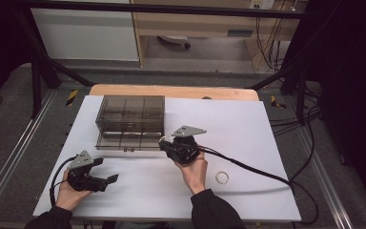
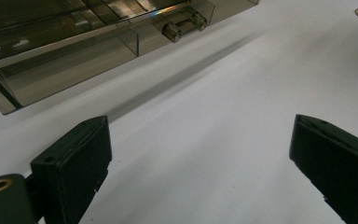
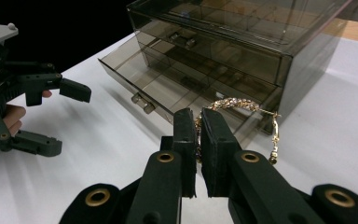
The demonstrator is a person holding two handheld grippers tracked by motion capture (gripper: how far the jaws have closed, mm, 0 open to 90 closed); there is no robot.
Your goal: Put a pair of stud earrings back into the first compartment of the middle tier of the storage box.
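R gripper (image 3: 198, 122) clamps gold bracelet (image 3: 235, 105); L gripper (image 2: 200, 154) open. No legible text.

1. There are no words, numbers or brand names that can be read in any of the pictures.
2. The smoky see-through drawer box (image 1: 130, 122) on the counter has no label on it.
3. Two small yellow and black striped marks (image 1: 71, 97) sit on the floor by the far corners of the counter. They are stripes only, with no letters.
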